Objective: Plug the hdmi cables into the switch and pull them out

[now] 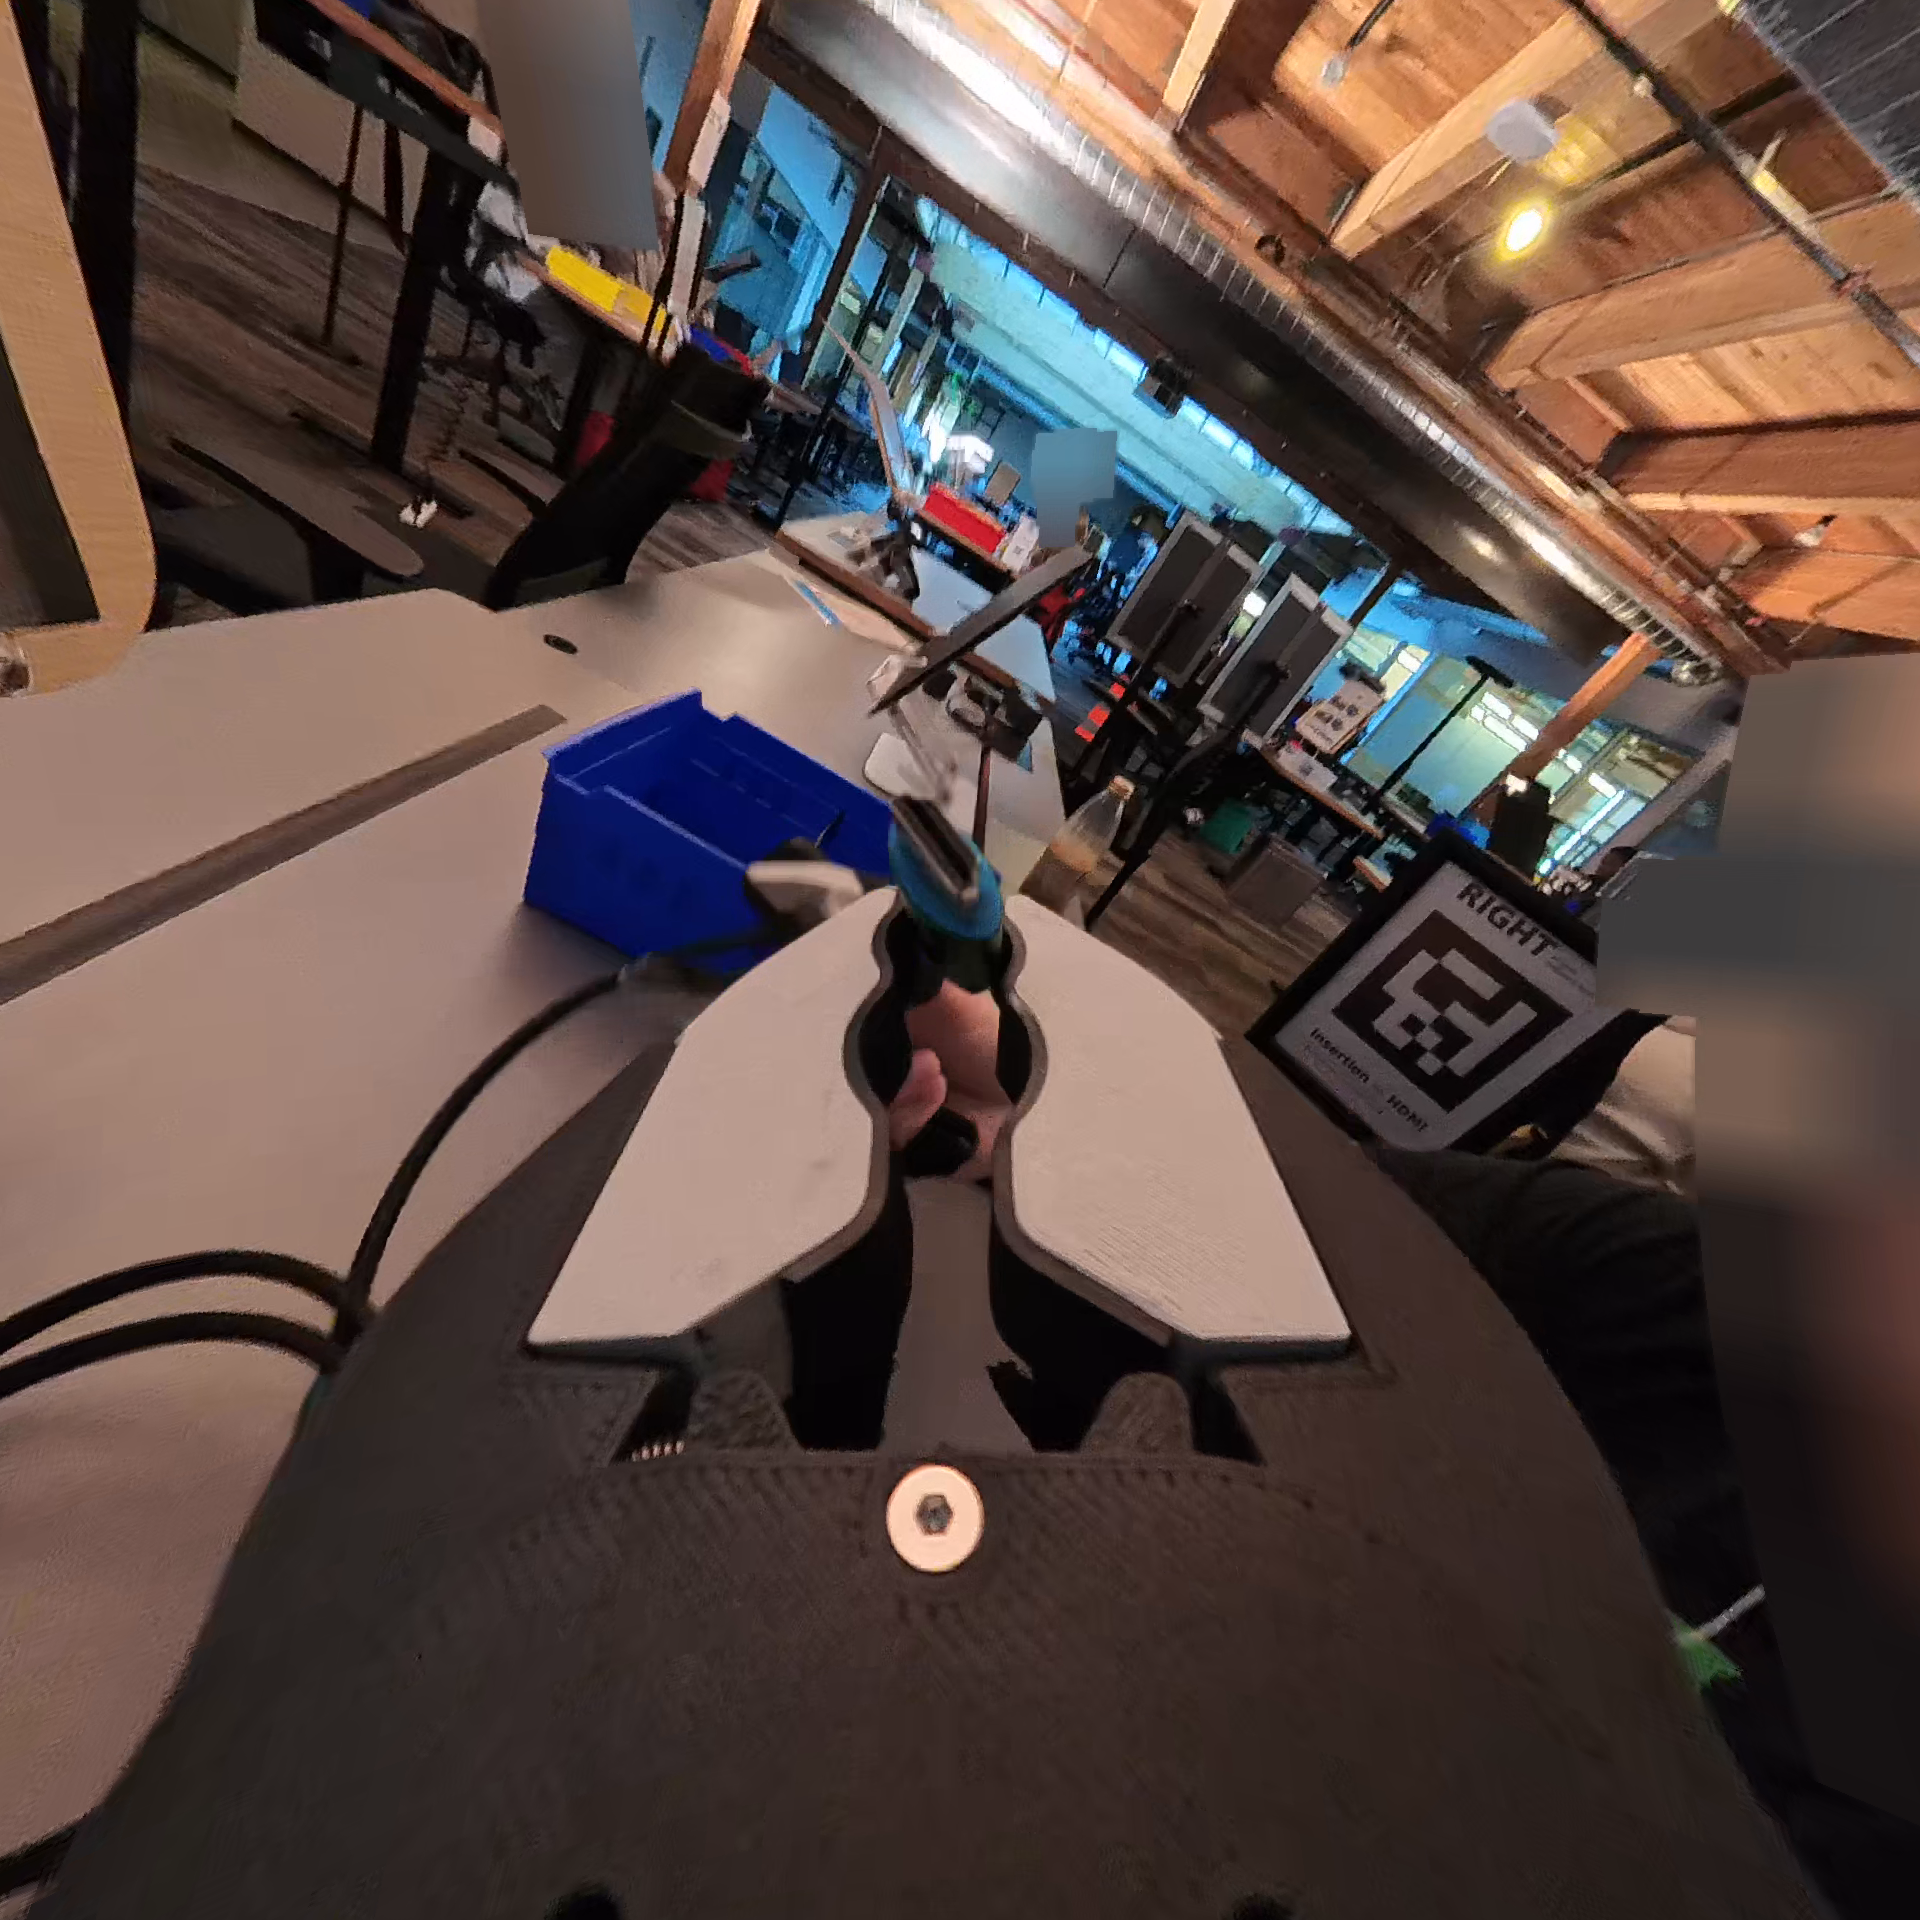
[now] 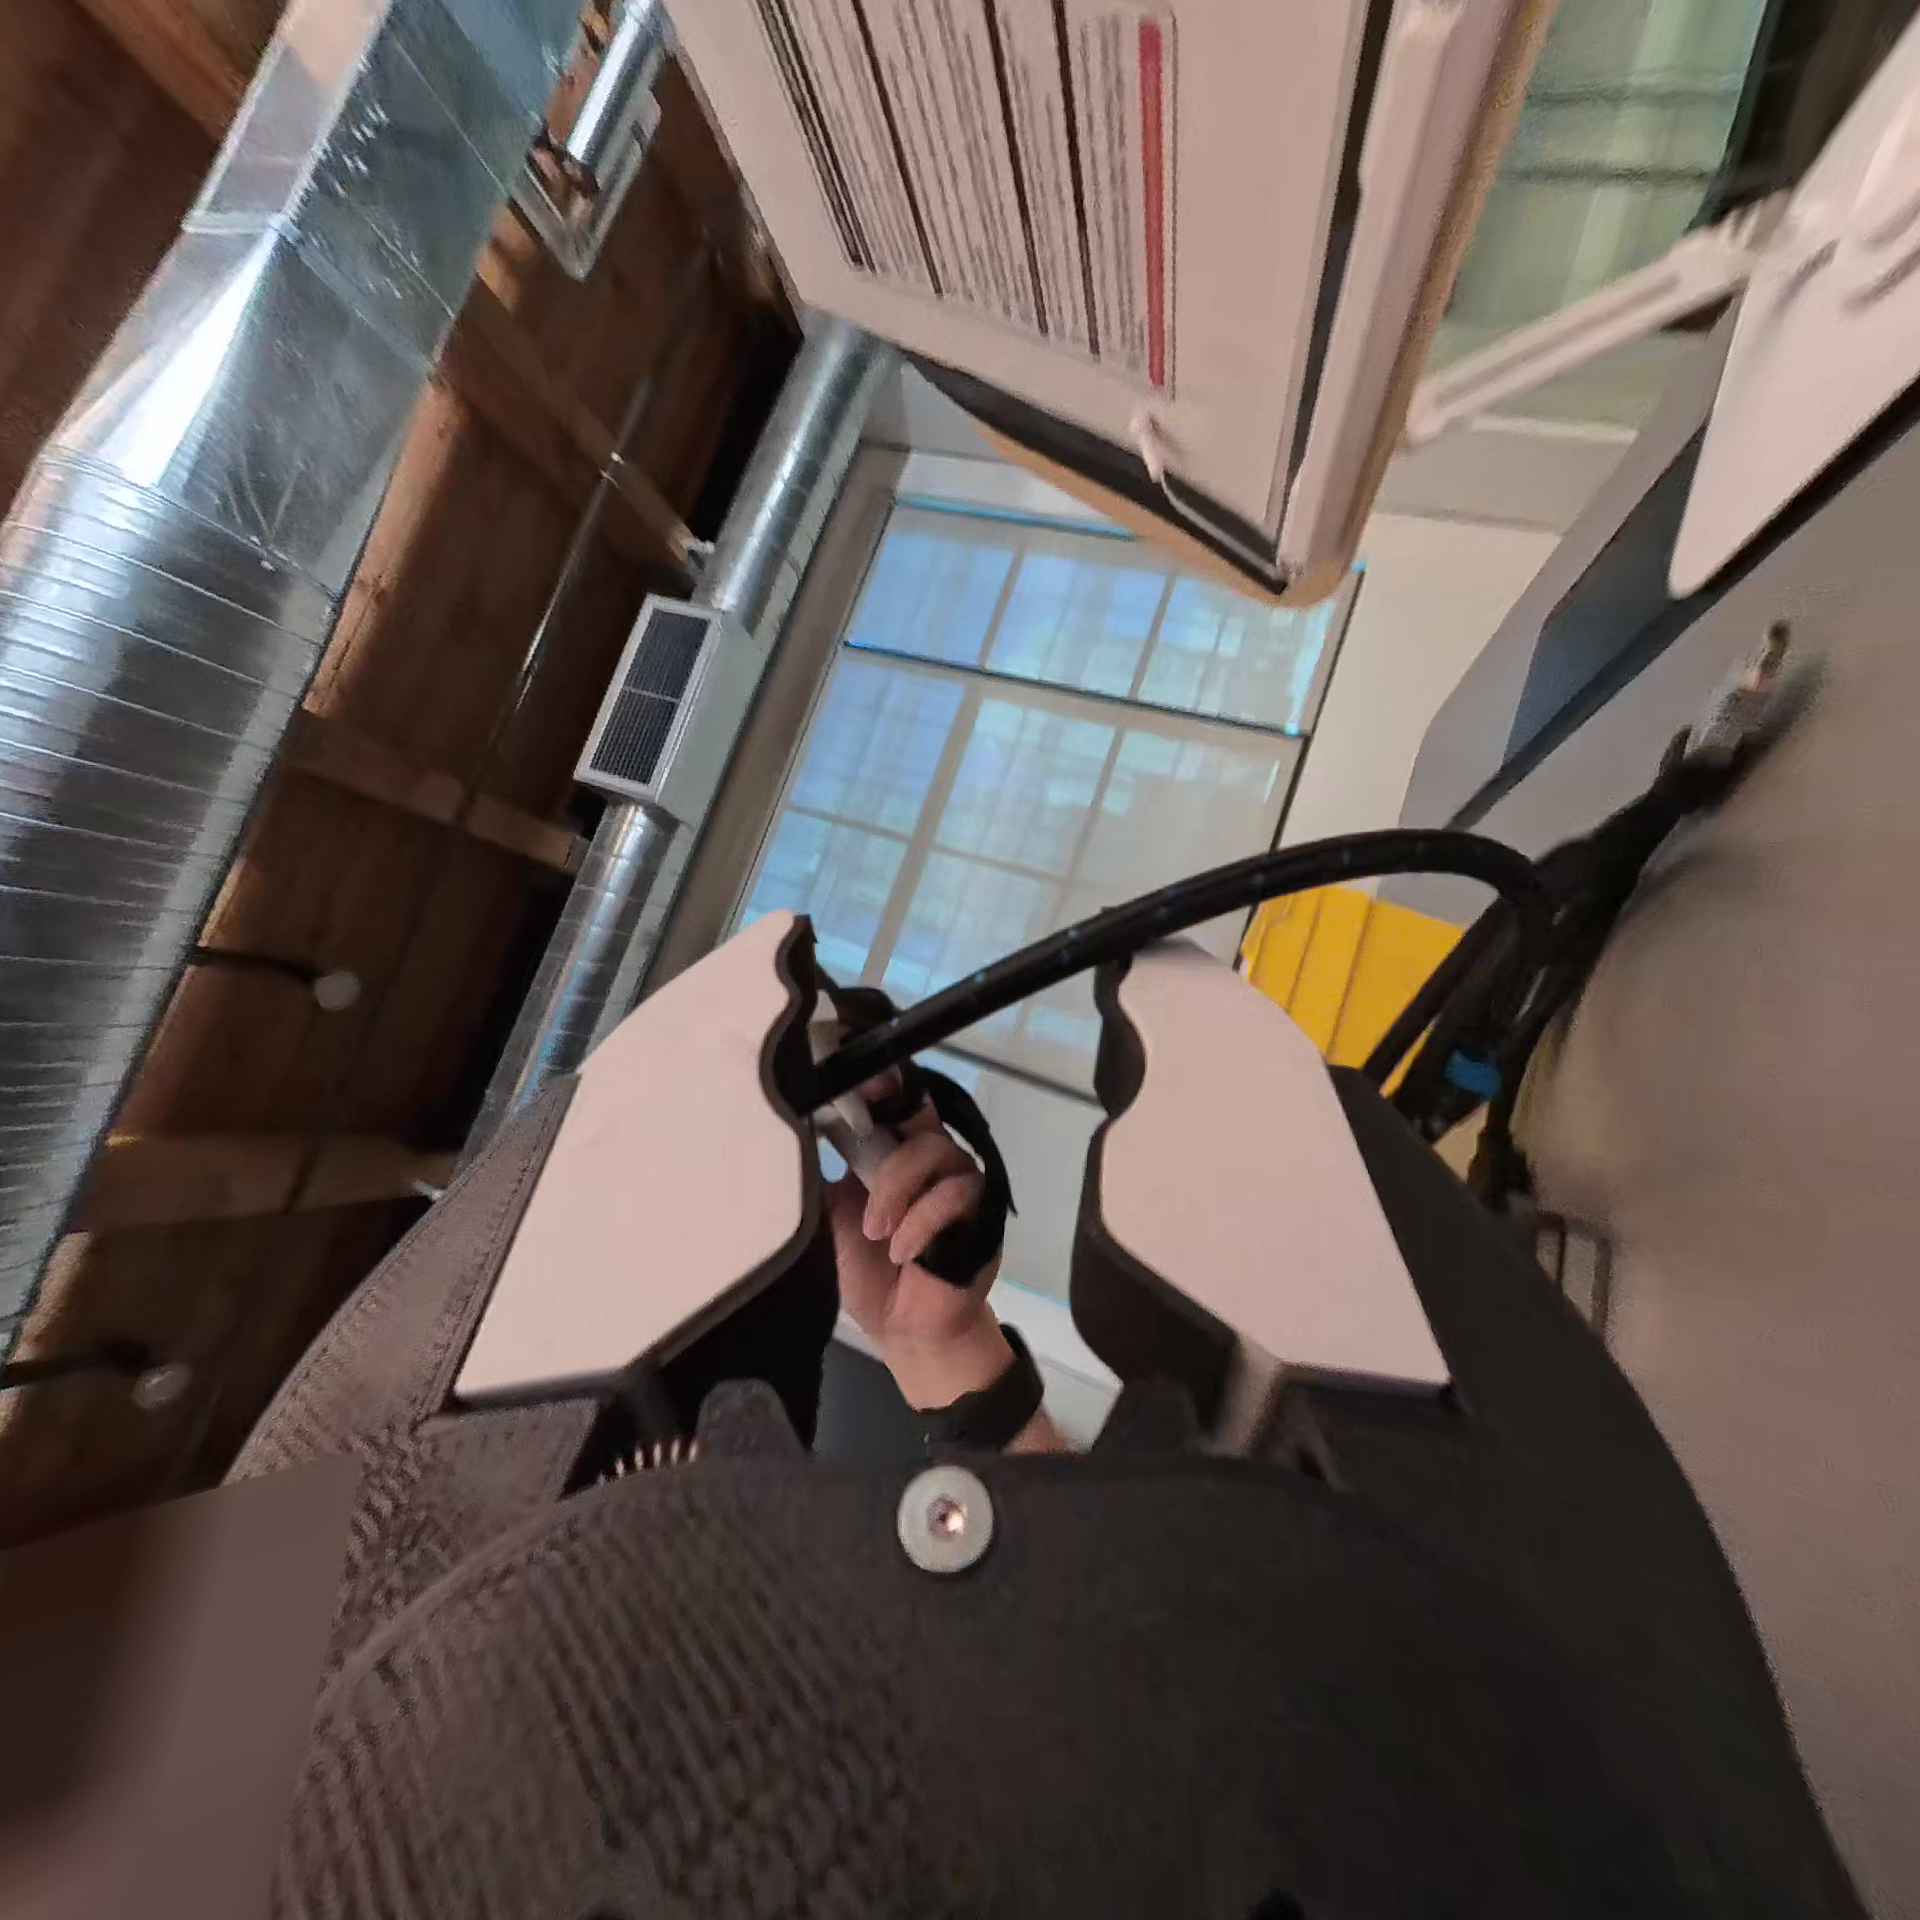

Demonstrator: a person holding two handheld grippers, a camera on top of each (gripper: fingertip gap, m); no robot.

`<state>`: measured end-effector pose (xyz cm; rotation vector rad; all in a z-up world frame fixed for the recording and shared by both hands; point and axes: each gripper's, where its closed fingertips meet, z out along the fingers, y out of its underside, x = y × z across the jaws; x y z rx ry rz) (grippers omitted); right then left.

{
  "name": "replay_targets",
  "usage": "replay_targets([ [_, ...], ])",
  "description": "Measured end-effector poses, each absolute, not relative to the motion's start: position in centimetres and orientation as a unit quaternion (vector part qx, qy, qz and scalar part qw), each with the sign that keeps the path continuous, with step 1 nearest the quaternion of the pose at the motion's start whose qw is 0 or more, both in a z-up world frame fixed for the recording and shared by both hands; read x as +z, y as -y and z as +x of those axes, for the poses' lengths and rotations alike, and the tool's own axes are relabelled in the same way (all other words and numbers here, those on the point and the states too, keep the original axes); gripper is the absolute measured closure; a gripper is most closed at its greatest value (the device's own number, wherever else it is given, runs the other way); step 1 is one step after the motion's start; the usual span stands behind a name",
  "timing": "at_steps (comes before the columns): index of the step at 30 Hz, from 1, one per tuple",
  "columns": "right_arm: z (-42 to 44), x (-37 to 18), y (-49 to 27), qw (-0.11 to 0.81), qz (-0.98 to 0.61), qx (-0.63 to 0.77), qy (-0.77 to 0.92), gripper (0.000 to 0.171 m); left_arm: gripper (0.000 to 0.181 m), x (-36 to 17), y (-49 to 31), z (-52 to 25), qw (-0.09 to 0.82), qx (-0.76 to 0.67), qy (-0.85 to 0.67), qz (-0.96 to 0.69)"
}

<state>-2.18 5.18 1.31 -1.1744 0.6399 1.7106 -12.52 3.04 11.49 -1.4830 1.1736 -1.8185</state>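
Note:
My left gripper [image 1: 951, 925] is shut on an HDMI plug [image 1: 935, 868] with a blue collar and holds it above the grey table [image 1: 260, 1039], metal end pointing away. A second, silver HDMI plug [image 1: 800, 883] lies just to its left by the blue bin [image 1: 665, 821]. My right gripper [image 2: 951, 997] is open and empty, tilted sideways and up toward a window. Beyond its fingers a hand [image 2: 914, 1226] shows, and a black cable [image 2: 1195, 904] arches from there to a bundle of cables [image 2: 1496, 997] at the table [image 2: 1766, 1143]. I see no switch in either view.
Two black cables [image 1: 187, 1299] trail over the table at the left. A marker card [image 1: 1444, 1008] stands at the right edge and a bottle [image 1: 1081, 831] beyond the plug. A yellow bin [image 2: 1340, 977] sits behind the cable bundle. A person's blurred body fills the right side.

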Motion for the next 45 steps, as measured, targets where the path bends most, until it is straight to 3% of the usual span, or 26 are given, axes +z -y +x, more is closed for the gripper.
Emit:
replay_targets([
  [1, -1.7, 1.8, -5.1, 0.487, -0.48, 0.685, -0.252, 0.12, 0.169, 11.0, -3.1, -12.6, 0.249, -0.662, -0.441, -0.553],
  [8, -0.4, 7.1, -3.1, 0.647, -0.541, 0.52, -0.133, 0.12, 0.171, 8.5, -3.0, -13.3, 0.145, -0.681, -0.457, -0.553],
  [13, -0.2, 4.8, -4.3, 0.579, -0.539, 0.582, -0.188, 0.119, 0.172, 7.2, -3.2, -12.2, 0.148, -0.667, -0.465, -0.564],
  [17, -1.9, 2.3, -4.7, 0.454, -0.491, 0.695, -0.262, 0.119, 0.171, 6.3, -3.7, -11.0, 0.235, -0.599, -0.505, -0.575],
  [23, -8.7, 4.5, -2.8, 0.408, -0.462, 0.767, -0.176, 0.11, 0.171, 6.5, -3.3, -10.2, 0.353, -0.522, -0.57, -0.527],
  [27, -9.4, 6.4, -1.4, 0.362, -0.372, 0.839, -0.165, 0.126, 0.172, 6.8, -1.3, -9.7, 0.376, -0.512, -0.605, -0.48],
  [31, -9.5, 6.0, -1.3, 0.345, -0.347, 0.855, -0.173, 0.166, 0.172, 6.6, 0.5, -9.2, 0.368, -0.515, -0.63, -0.451],
  [34, -9.5, 5.9, -1.2, 0.363, -0.363, 0.845, -0.149, 0.168, 0.171, 6.5, 0.6, -9.2, 0.37, -0.512, -0.629, -0.453],
  [45, -6.3, 8.8, 0.0, 0.617, -0.434, 0.656, 0.008, 0.168, 0.164, 6.7, 0.9, -9.9, 0.31, -0.544, -0.615, -0.479],
])
